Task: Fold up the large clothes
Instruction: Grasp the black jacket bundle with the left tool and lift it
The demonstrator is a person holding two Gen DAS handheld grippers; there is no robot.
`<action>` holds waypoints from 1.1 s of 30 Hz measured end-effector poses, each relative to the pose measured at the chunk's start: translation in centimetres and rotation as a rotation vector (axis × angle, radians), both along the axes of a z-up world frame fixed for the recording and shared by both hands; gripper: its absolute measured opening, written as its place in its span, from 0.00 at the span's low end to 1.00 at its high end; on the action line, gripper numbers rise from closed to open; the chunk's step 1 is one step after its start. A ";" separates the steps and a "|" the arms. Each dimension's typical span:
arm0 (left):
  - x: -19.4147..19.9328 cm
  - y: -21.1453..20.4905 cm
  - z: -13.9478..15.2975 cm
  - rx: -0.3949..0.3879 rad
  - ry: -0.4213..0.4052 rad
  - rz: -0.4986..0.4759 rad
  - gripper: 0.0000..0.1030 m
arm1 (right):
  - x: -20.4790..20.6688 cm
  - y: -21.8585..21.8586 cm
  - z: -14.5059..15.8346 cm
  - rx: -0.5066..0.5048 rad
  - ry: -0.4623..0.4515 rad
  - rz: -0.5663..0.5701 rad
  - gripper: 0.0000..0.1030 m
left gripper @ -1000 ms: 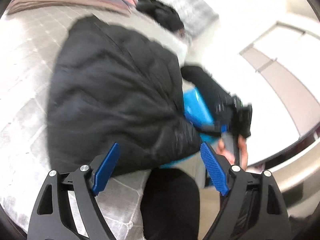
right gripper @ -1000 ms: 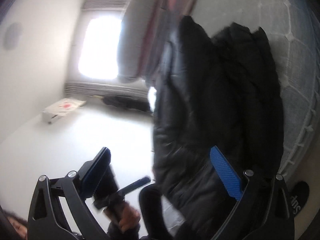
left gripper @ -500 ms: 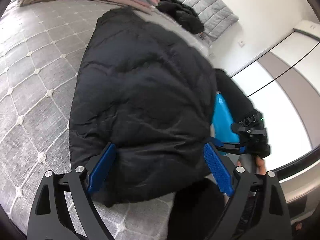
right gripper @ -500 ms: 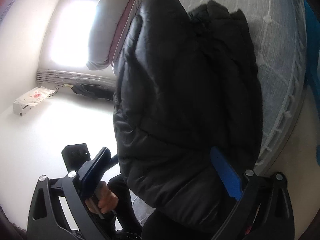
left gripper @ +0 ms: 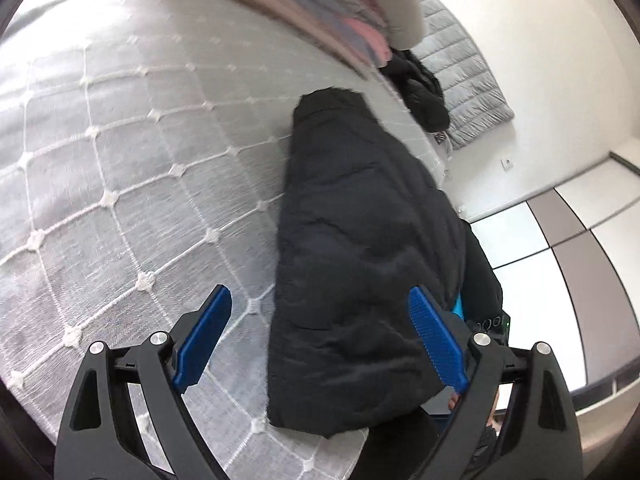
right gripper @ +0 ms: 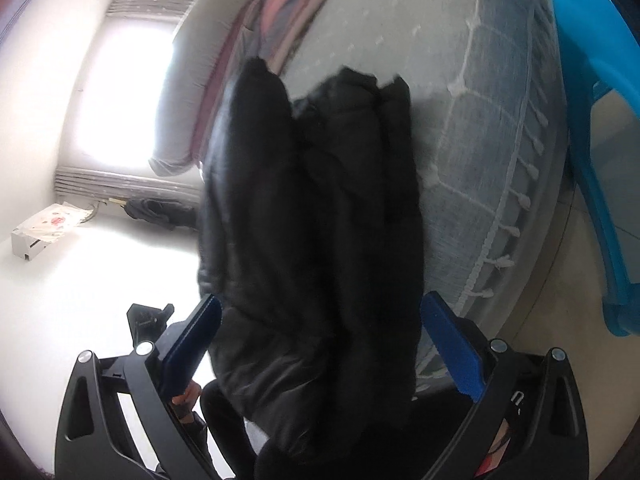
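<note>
We have a black puffer jacket (left gripper: 360,248) lying on the quilted grey mattress (left gripper: 120,152), running from the centre of the left wrist view down to the lower middle, where its near end hangs at the bed edge. In the right wrist view the same jacket (right gripper: 316,208) fills the middle of the frame as a long, narrow bundle with several lengthwise ridges, so we judge that its sides are already folded in. What looks left is to double it end over end and square it up.

Our left gripper (left gripper: 320,340) has its blue pads spread wide, with nothing between them; the jacket's near end sits beyond the tips. Our right gripper (right gripper: 320,350) is likewise spread wide and empty, framing the bundle's lower end. Striped bedding (left gripper: 312,12) lies at the top of the frame, well apart from the jacket.
</note>
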State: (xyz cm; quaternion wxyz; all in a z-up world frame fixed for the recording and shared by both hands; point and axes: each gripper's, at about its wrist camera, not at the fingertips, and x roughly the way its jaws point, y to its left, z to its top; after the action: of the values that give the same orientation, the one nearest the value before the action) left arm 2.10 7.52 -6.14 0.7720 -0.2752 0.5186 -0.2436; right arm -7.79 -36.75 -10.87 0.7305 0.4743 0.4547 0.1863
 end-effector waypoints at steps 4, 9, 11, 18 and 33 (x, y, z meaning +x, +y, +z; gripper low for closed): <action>1.3 -0.3 -2.2 -0.017 0.046 -0.001 0.84 | 1.2 0.2 -1.2 0.034 0.017 0.008 0.93; 4.4 -1.1 -4.2 -0.052 0.086 -0.003 0.84 | 3.1 0.7 -2.7 0.067 0.030 0.020 0.93; 5.6 -1.4 -4.8 -0.068 0.105 -0.005 0.84 | 3.6 0.7 -3.0 0.078 0.039 0.027 0.93; 8.6 -3.6 -7.3 -0.113 0.152 -0.059 0.86 | 4.9 -0.1 -4.6 0.158 0.051 0.049 0.93; 9.5 -7.6 -8.5 -0.207 0.122 -0.187 0.77 | 6.0 -0.4 -5.3 0.182 0.028 0.101 0.94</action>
State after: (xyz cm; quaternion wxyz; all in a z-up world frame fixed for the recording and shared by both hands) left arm 11.60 -0.10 -14.65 0.6804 -0.3181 0.5602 -0.3493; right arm -1.78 -37.20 -16.21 0.6676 0.5177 0.4693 0.2569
